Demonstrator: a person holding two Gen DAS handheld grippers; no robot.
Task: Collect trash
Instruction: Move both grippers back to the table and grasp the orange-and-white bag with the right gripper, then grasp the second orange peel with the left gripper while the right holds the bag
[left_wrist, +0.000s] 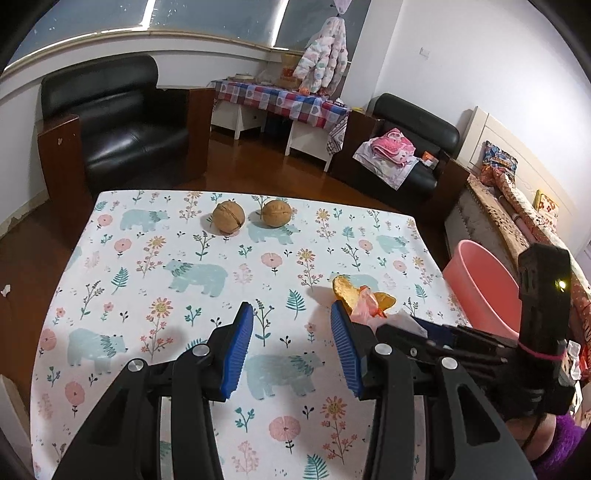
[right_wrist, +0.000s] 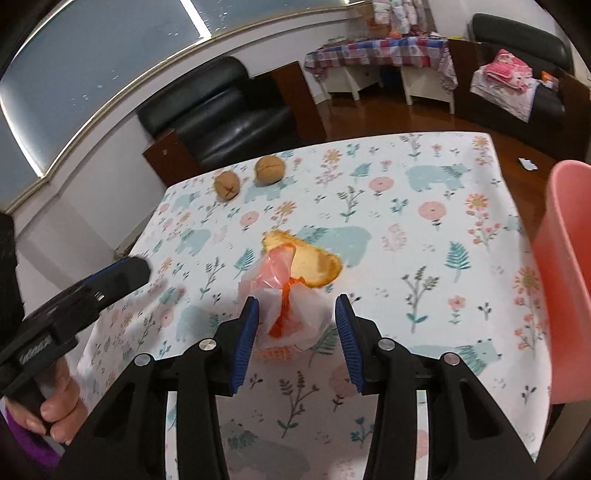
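A crumpled clear plastic bag with an orange tie (right_wrist: 284, 314) lies on the floral tablecloth (right_wrist: 424, 229), partly over an orange fruit peel (right_wrist: 314, 262). My right gripper (right_wrist: 295, 332) is open with its blue pads on either side of the bag. The bag (left_wrist: 364, 306) and the peel (left_wrist: 345, 290) also show in the left wrist view, just right of my left gripper (left_wrist: 291, 349), which is open and empty above the cloth. Two walnuts (left_wrist: 229, 217) (left_wrist: 276, 213) sit near the table's far edge.
A pink plastic bin (right_wrist: 569, 280) stands at the table's right edge; it also shows in the left wrist view (left_wrist: 484, 288). Black armchairs (left_wrist: 110, 122) and a low table with a checked cloth (left_wrist: 280, 99) stand beyond on the wooden floor.
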